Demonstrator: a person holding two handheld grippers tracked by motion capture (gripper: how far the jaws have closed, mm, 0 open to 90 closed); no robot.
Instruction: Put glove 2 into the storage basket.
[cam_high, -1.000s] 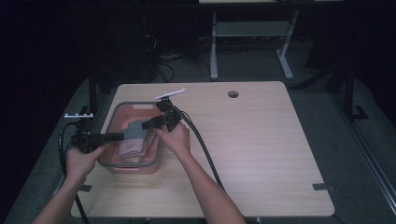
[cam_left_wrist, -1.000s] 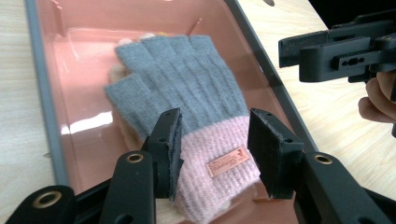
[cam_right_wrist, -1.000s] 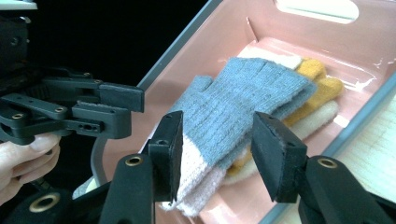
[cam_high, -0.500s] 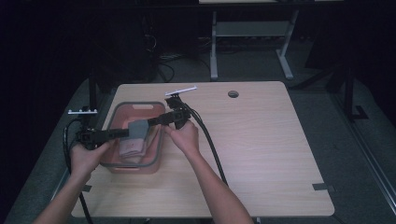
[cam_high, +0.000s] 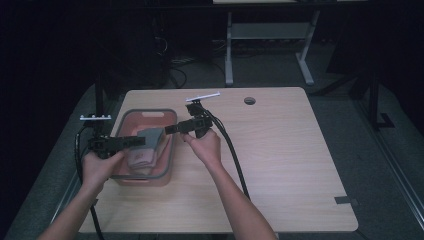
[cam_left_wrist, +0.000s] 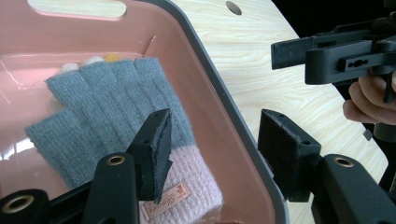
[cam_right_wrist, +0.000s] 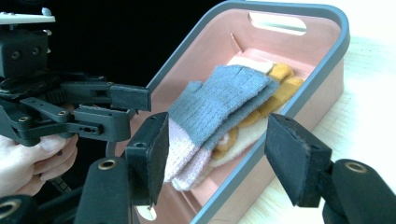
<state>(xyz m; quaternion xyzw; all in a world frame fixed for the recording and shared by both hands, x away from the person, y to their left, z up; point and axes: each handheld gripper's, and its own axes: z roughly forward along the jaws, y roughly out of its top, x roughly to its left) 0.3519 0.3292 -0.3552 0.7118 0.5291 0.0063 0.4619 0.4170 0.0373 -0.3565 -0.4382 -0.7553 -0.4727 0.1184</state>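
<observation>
Glove (cam_left_wrist: 116, 112), grey with pink cuff, lies in the pink bin (cam_high: 167, 150) at the table's (cam_high: 300, 165) left side, on top of a yellow and cream one (cam_right_wrist: 275, 88). Left gripper (cam_high: 141, 141) over the bin's near-left rim, jaws apart and just been opening, nothing between the pads. Right gripper (cam_high: 170, 129) over the right rim, jaws also apart, just been opening, empty. White bar (cam_high: 202, 96) lies beyond, near the far edge.

Each black hand-held gripper (cam_high: 176, 128) has 2 ribbed jaws, brass-ringed holes, perhaps 1 cable.
</observation>
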